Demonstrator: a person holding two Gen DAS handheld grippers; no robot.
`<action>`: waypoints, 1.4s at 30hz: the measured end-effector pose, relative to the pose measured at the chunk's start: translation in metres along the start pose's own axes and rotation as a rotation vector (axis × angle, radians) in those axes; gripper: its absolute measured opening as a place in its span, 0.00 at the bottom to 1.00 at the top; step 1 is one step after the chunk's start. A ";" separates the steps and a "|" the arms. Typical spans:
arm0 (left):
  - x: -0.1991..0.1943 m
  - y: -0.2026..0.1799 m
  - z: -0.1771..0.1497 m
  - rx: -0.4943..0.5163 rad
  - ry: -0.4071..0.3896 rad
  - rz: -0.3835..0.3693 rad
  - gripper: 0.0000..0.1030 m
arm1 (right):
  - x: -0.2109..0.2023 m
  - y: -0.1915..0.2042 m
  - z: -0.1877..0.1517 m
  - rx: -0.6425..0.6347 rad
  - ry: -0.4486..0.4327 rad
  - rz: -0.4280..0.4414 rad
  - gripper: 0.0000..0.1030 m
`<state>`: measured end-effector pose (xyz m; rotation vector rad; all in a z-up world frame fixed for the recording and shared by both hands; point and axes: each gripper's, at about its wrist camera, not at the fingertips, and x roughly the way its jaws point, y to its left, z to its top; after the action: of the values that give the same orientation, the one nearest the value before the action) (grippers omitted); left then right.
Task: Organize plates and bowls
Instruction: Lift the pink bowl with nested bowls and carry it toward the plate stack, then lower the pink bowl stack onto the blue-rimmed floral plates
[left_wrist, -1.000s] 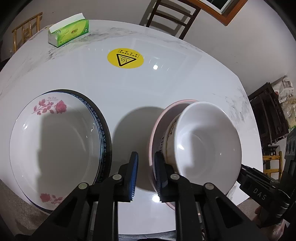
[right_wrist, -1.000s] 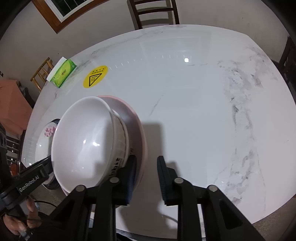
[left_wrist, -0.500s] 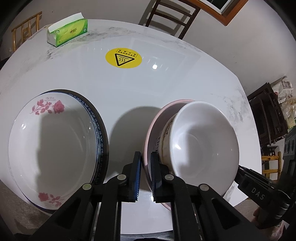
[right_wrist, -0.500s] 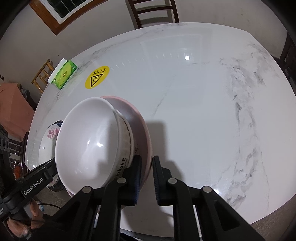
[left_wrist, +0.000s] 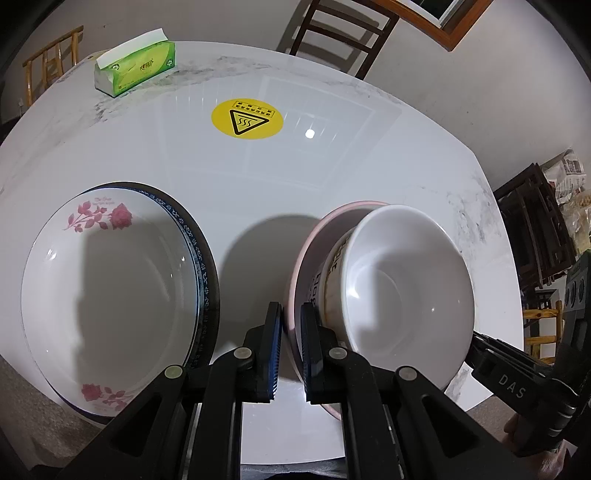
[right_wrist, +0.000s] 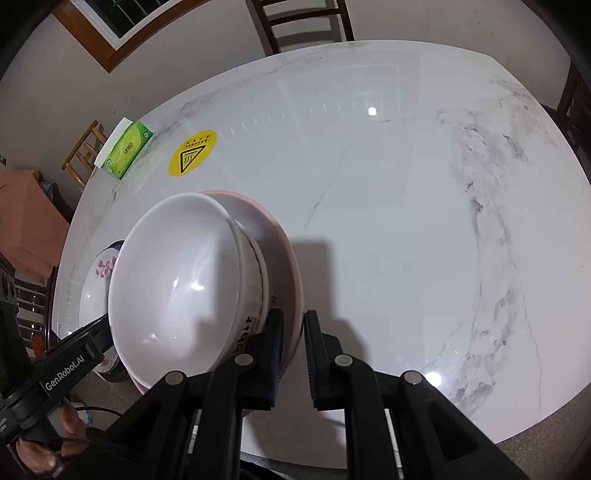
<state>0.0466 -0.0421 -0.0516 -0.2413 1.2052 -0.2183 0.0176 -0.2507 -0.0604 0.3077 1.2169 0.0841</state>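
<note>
A pink plate (left_wrist: 314, 240) carries a white bowl (left_wrist: 399, 295) with black lettering on its side. My left gripper (left_wrist: 291, 328) is shut on the plate's left rim. My right gripper (right_wrist: 293, 332) is shut on the plate's right rim (right_wrist: 291, 273), with the bowl (right_wrist: 177, 280) to its left. The plate stands a little off the table. A white rose-patterned plate (left_wrist: 107, 295) lies on a dark blue-rimmed plate (left_wrist: 207, 266) to the left.
The white marble table (right_wrist: 388, 203) stretches wide to the right. A yellow warning sticker (left_wrist: 246, 119) and a green tissue box (left_wrist: 135, 68) lie at the far side. Wooden chairs (left_wrist: 340, 33) stand beyond the table.
Both grippers have closed from open onto the pink plate's opposite rims. The plate and bowl have lifted slightly and shifted a little.
</note>
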 end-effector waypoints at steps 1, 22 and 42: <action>0.000 0.000 0.000 -0.001 -0.001 0.000 0.06 | 0.000 0.000 0.000 0.000 0.000 0.001 0.12; -0.030 0.011 0.008 -0.012 -0.038 0.001 0.06 | -0.022 0.033 0.009 -0.063 -0.023 -0.010 0.12; -0.082 0.063 0.024 -0.083 -0.111 0.060 0.06 | -0.029 0.109 0.026 -0.197 -0.016 0.044 0.12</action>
<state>0.0438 0.0439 0.0107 -0.2860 1.1107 -0.1009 0.0429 -0.1586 0.0043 0.1625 1.1763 0.2372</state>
